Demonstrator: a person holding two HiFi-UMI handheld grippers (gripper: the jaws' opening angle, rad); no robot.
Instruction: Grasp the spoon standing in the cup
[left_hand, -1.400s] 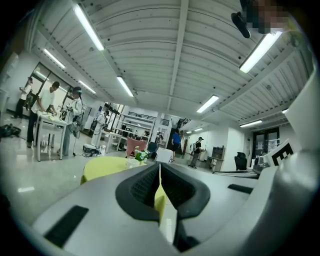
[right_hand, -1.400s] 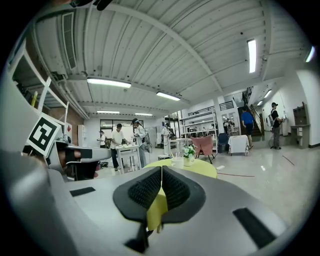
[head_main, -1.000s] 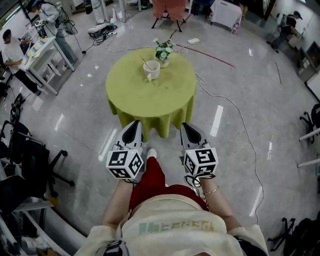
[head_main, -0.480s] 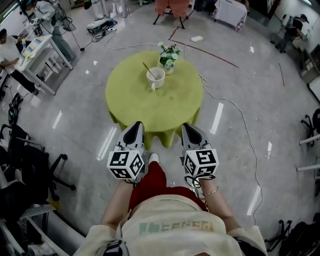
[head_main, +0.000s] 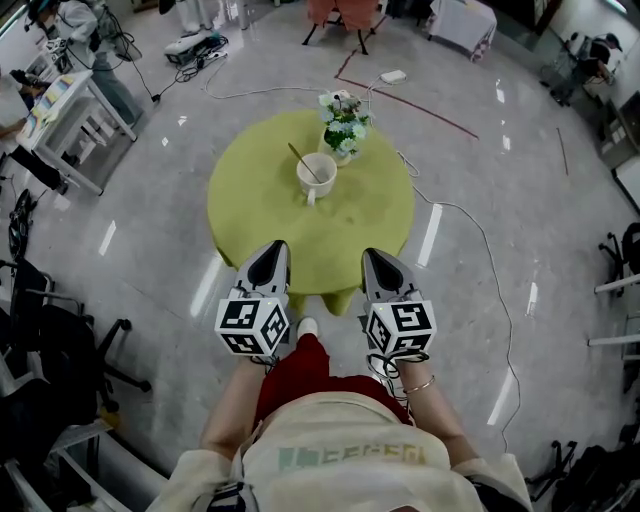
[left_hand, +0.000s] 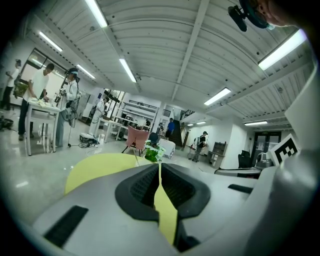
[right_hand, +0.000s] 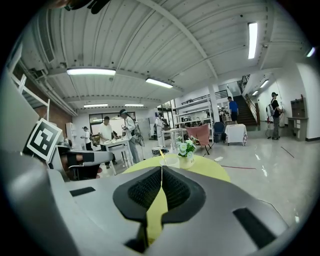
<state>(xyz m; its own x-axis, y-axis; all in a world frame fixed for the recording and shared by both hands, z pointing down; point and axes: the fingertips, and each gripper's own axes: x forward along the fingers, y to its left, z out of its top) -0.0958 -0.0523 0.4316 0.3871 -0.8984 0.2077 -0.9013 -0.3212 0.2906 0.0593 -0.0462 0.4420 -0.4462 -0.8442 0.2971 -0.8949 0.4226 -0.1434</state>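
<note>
A white cup (head_main: 316, 175) stands on a round yellow-green table (head_main: 260, 215), with a spoon (head_main: 302, 160) leaning in it, handle up to the left. Behind the cup is a small vase of flowers (head_main: 344, 123). My left gripper (head_main: 270, 250) and right gripper (head_main: 378, 258) are held side by side at the table's near edge, both shut and holding nothing, well short of the cup. The right gripper view shows the cup (right_hand: 170, 161) and spoon (right_hand: 162, 153) straight beyond the right gripper (right_hand: 161, 167). In the left gripper view the left gripper (left_hand: 159, 165) hides the cup; the flowers (left_hand: 155, 152) show.
A cable (head_main: 470, 215) trails over the glossy floor right of the table. A white desk (head_main: 75, 105) stands at the far left, office chairs (head_main: 60, 335) at the near left, a pink chair (head_main: 335, 12) beyond the table. People stand in the background.
The table with cup and flowers has come nearer and lower in the head view. Both grippers keep their side-by-side pose and now reach the table's near edge.
</note>
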